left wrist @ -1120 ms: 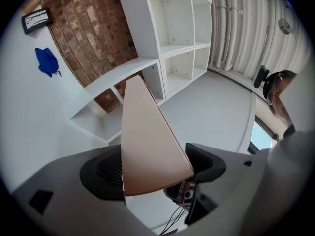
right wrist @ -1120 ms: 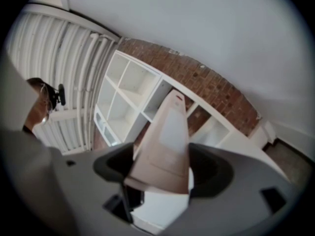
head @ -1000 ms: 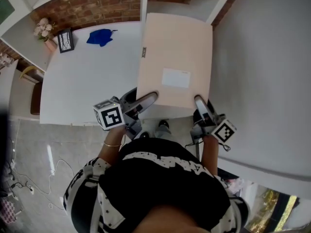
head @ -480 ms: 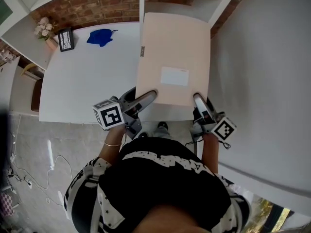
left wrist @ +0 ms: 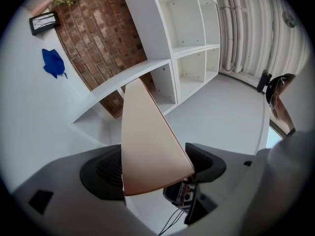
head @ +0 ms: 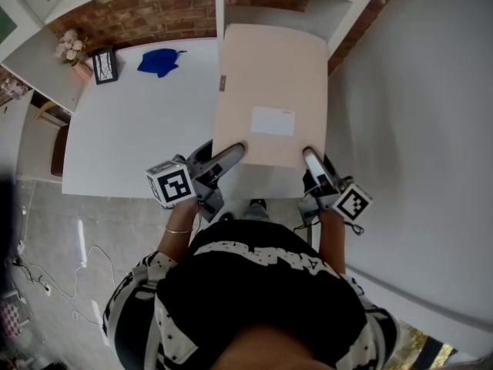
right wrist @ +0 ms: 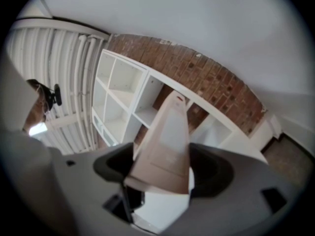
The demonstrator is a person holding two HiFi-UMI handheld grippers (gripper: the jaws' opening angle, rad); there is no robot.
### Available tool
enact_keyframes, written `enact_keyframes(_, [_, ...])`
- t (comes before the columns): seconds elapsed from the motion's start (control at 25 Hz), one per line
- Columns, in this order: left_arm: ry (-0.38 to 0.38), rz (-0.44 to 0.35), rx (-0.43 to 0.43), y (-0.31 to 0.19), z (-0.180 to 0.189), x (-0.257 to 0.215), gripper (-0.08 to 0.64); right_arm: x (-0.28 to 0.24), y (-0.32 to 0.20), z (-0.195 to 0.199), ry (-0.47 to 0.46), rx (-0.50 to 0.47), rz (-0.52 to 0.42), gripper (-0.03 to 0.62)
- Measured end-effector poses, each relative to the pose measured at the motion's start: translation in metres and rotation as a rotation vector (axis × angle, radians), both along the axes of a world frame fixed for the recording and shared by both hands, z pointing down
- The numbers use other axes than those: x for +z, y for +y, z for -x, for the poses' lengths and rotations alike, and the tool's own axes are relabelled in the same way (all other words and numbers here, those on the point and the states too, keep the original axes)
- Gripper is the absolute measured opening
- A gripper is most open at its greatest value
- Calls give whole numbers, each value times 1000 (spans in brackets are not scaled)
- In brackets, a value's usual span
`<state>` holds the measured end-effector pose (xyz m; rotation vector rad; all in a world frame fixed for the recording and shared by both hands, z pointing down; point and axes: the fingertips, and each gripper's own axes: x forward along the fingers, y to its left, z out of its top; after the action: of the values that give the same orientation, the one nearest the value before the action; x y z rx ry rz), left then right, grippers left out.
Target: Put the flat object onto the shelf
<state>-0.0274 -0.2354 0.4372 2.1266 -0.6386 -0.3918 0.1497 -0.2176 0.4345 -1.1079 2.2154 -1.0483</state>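
- Shifted since the earlier frames: the flat box and both grippers sit slightly further toward the upper left of the head view, closer to the shelf.
- Flat box: pale beige, thin, rectangular, with a matte card-like face and rounded far corners. A white label sits near its lower middle. It is held off the table, at the centre of the frame.
- Key relation: the box's long axis runs from the grippers at lower centre straight up to the shelf opening at top centre. Its far short edge lies at the mouth of the compartment; whether it has crossed the ledge cannot be told.
- Left gripper: clamped on the near left corner of the box, with the thin edge pinched between dark ribbed pads.
- Right gripper: clamped likewise on the near right corner. The two grippers are level, and neither is nearer the shelf.
- Shelf: white, smooth, square compartments with an upright divider just left of the box's far edge. A brick wall stands behind it.
- Table: a white, plain top at the left of the frame, beside the box.
- On the table, upper left: a crumpled blue cloth, a small black picture frame and pale flowers, all well apart from the box.
- Judgement: a straight push along the long axis should carry the box in.
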Motion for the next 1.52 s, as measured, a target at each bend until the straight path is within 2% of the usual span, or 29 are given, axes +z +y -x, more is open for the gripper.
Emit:
enact_keyframes(0.52, [-13, 59, -20, 0, 3, 2, 393, -5, -2, 1, -4, 1, 12, 362])
enact_keyframes(0.72, [-2, 60, -33, -5, 2, 1, 393, -9, -8, -1, 1, -5, -7, 362])
enact_keyframes(0.88, [55, 46, -17, -11, -9, -8, 393, -12, -17, -7, 10, -7, -18, 362])
enact_keyframes(1.04, [54, 46, -25, -13, -9, -10, 393, -15, -18, -9, 16, -8, -13, 364])
enact_keyframes(1.24, [53, 43, -38, -24, -13, -10, 393, -20, -17, -19, 14, -33, -65, 363])
enact_keyframes(1.36, [55, 54, -41, -28, -13, -12, 393, -28, -10, -18, 63, -40, -119, 362])
enact_keyframes(1.52, [59, 58, -55, -33, -8, -21, 393, -38, -1, -10, 198, -60, -193, 362])
